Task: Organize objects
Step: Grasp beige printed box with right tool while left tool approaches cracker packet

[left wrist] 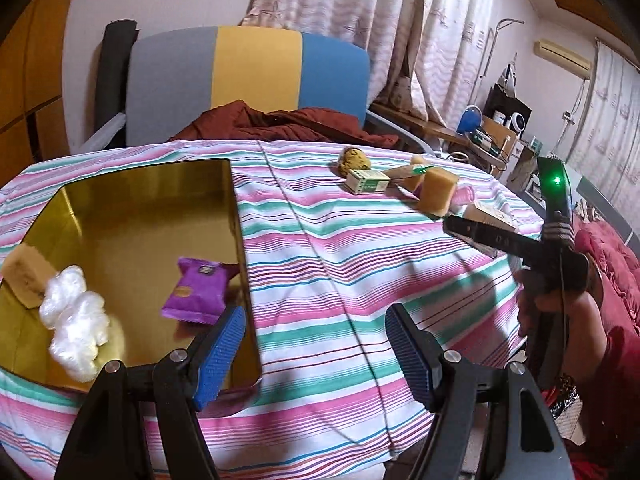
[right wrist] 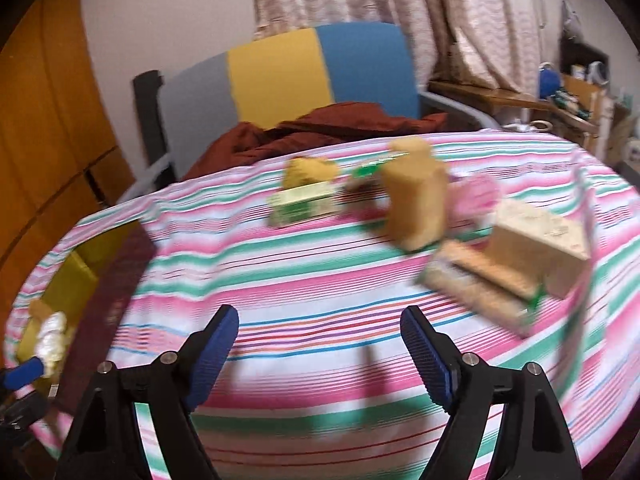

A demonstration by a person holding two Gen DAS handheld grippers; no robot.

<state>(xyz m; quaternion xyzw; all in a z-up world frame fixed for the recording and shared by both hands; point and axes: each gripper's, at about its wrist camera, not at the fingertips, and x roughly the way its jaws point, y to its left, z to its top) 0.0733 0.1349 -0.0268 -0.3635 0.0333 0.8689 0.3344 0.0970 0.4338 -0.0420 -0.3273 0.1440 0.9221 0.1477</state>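
Starting at the left edge, the gold tin (left wrist: 236, 216) sat on the striped tablecloth (left wrist: 340, 264) with three things in it: one tan sponge (left wrist: 24, 280) propped against the left wall, one wad of white plastic wrap (left wrist: 76, 320) just beside it, and one purple snack packet (left wrist: 196, 292) nearer the right wall. The left gripper (left wrist: 316, 344) hung tilted down over the tin's near right corner, jaws spread wide with nothing between them, its left pad above the tin's rim and its right pad over bare cloth.

Moving right across the table, the loose stuff was bunched near the far edge: one lumpy speckled yellow thing (left wrist: 354, 160), one small green-and-white box (left wrist: 366, 181), two more tan sponge blocks, the bigger one (left wrist: 438, 192) standing up and a smaller one (left wrist: 420, 160) behind it, something pink (left wrist: 464, 194) tucked just beside the big one, and one pale box (left wrist: 488, 214) at the end of the row. The right wrist view also had one flat beige pack (right wrist: 480, 284) lying in front of that pale box, but it was all motion blur so I couldn't read the labels.

Far right, the right gripper (right wrist: 318, 356) was angled down at the cloth short of that pile, released and empty. From the left camera you could see the hand (left wrist: 556, 300) wrapped round its handle, black frame pointing in toward the clutter.
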